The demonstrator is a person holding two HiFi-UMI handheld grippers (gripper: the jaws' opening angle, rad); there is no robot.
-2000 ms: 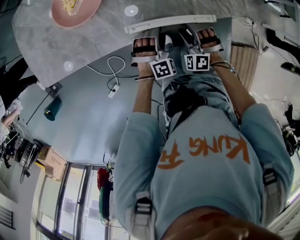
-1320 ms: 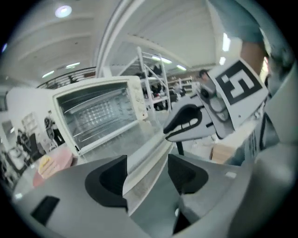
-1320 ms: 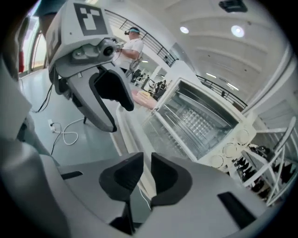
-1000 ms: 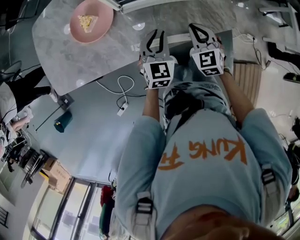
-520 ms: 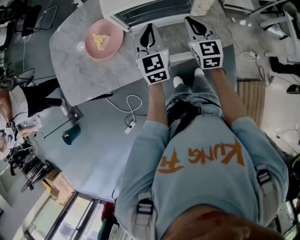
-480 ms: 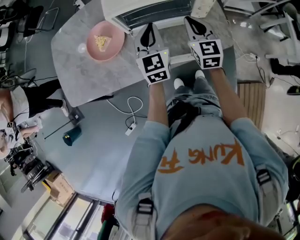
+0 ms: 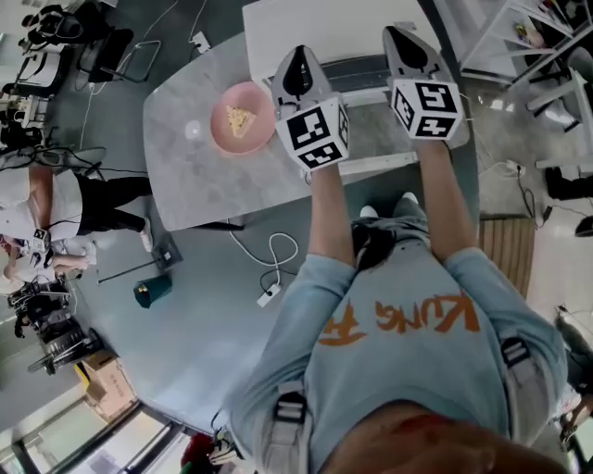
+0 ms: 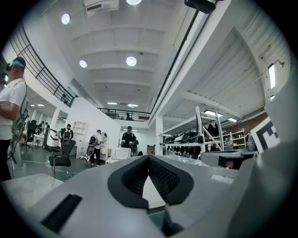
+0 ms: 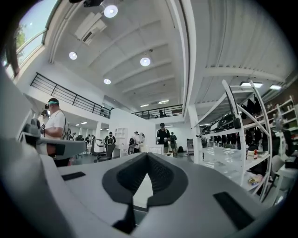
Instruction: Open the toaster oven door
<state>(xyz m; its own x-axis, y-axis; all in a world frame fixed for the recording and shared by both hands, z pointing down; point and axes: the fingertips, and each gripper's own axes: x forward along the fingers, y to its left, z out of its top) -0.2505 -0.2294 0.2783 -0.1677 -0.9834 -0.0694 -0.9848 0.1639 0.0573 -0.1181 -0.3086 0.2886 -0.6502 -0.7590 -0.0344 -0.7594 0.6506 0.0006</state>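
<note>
The white toaster oven (image 7: 324, 28) stands at the far side of the grey marble table (image 7: 204, 176), its front turned toward me. Both grippers are held up side by side above the oven's front. My left gripper (image 7: 298, 51) is shut, its fingertips touching with nothing between them. My right gripper (image 7: 396, 31) is shut and empty too. In the left gripper view the left gripper (image 8: 149, 158) points out over the hall, with no oven in sight. The right gripper (image 9: 147, 155) in its own view likewise points across the room at distant people.
A pink plate (image 7: 222, 130) with a piece of food sits on the table left of the oven. A white strip (image 7: 389, 165) runs along the table's near edge. A white cable (image 7: 269, 268) and a teal object (image 7: 153, 292) lie on the floor. People (image 7: 56, 199) stand left; shelving stands right.
Both grippers have risen from near the table's front edge to above the oven's front. The left jaws, slightly apart a second ago, are now together. The head view has pulled back.
</note>
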